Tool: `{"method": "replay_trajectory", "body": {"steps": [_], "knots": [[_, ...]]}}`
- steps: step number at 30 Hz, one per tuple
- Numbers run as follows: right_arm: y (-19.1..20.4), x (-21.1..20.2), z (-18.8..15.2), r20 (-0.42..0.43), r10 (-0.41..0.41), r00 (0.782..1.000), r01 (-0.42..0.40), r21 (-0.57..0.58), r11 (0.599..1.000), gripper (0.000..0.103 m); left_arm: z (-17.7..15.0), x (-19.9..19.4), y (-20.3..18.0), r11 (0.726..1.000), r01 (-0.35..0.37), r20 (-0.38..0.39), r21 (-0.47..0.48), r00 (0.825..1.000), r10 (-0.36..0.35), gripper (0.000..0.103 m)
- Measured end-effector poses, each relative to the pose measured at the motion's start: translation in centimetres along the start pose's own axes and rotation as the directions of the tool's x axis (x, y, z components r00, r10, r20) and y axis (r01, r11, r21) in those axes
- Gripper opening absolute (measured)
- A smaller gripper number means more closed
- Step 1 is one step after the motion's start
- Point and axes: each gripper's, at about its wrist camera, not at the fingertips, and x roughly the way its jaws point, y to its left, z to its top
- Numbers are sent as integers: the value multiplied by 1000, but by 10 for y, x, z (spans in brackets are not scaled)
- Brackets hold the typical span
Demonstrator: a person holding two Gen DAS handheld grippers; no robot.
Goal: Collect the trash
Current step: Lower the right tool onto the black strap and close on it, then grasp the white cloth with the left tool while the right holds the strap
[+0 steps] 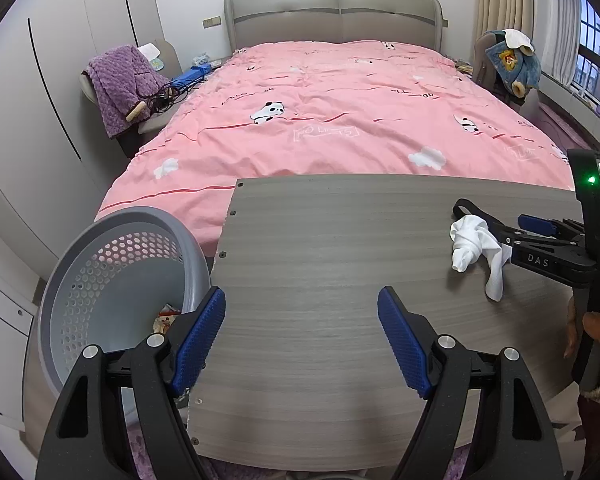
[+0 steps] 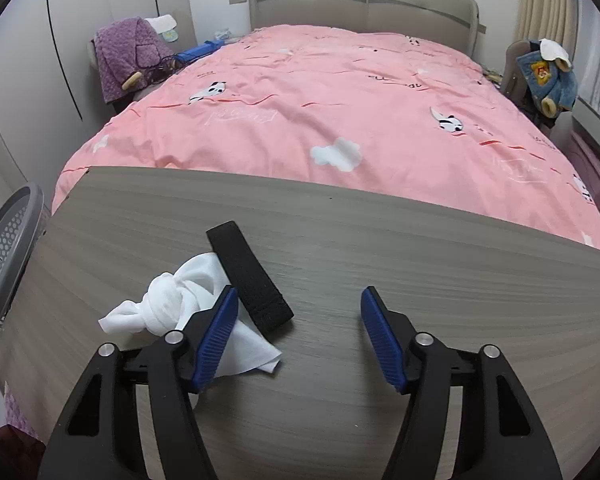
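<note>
A crumpled white tissue (image 2: 168,306) lies on a grey wood-grain table (image 2: 380,264) at the foot of a bed (image 2: 320,92) spread with a pink panda-print cover. The tissue is twisted into a knot near its middle, with one loose flap fanned out toward the bed and another lying flat toward the near edge of the table. A flat black strap (image 2: 250,276) rests against it, one end tucked at the knot and the other reaching out across the tabletop.

The right gripper (image 2: 296,332) hangs over the table with its blue-padded jaws apart; the left pad sits over the tissue's lower flap, the strap's near end lies between the jaws, and nothing is gripped. No earlier view is at hand to show any movement of those jaws.

The left gripper (image 1: 302,340) is spread wide over bare tabletop, holding nothing. Just beside it, off the table's left edge, stands a grey perforated bin (image 1: 116,280) with a scrap of coloured wrapper (image 1: 166,316) at the bottom. A hand (image 1: 596,336) grips the right tool's handle at the frame's edge.
</note>
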Motion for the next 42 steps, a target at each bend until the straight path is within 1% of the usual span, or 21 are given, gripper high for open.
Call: {"method": "replay_trajectory", "body": {"steps": [1,3,4,5,6,7,10,11,18,21,25,29,32,36,42], "knots": [[1,1,0,-1,2,1000,-2,-2,1000,57,0,0,0,1000,1,-2,0,1000,-1,75],[2,3,1,-4,11,1000,-11,-5,1000,50,-1,0,0,1000,4,-3,0,1000,-4,75],[3,3,1,-6,14,1000,-14,-6,1000,47,-1,0,-1,1000,5,-3,1,1000,-5,75],[4,4,2,-8,18,1000,-18,-8,1000,41,-1,0,-1,1000,5,-2,3,1000,-5,75],[4,4,2,-9,24,1000,-24,-8,1000,32,0,0,-2,1000,7,-1,4,1000,-7,75],[4,4,1,-9,31,999,-31,-4,1000,28,0,0,-2,1000,8,0,5,1000,-8,75],[2,2,0,4,42,999,-42,14,999,23,2,-1,-7,1000,19,4,10,1000,-19,75],[1,1,-1,8,41,999,-41,19,999,18,3,-1,-10,1000,21,7,15,1000,-21,75],[-22,-14,-13,45,28,999,-33,113,993,17,8,7,-28,997,60,7,49,998,-61,75],[-34,-24,-23,58,18,998,-26,154,988,17,14,12,-41,992,117,-3,56,993,-117,75],[-47,-38,-38,74,10,997,-25,208,978,17,20,19,-65,982,173,-15,80,985,-173,75],[-54,-52,-51,87,-3,996,-18,239,971,17,25,32,-95,963,249,-49,107,968,-245,75],[-57,-60,-58,92,-13,996,-11,251,968,17,29,42,-113,955,270,-63,126,963,-264,75],[-64,-66,-66,96,-20,995,-7,273,962,17,33,58,-131,952,273,-80,141,961,-264,75],[-71,-66,-73,95,-16,995,-13,299,954,17,39,85,-147,949,279,-116,147,958,-263,75]]}}
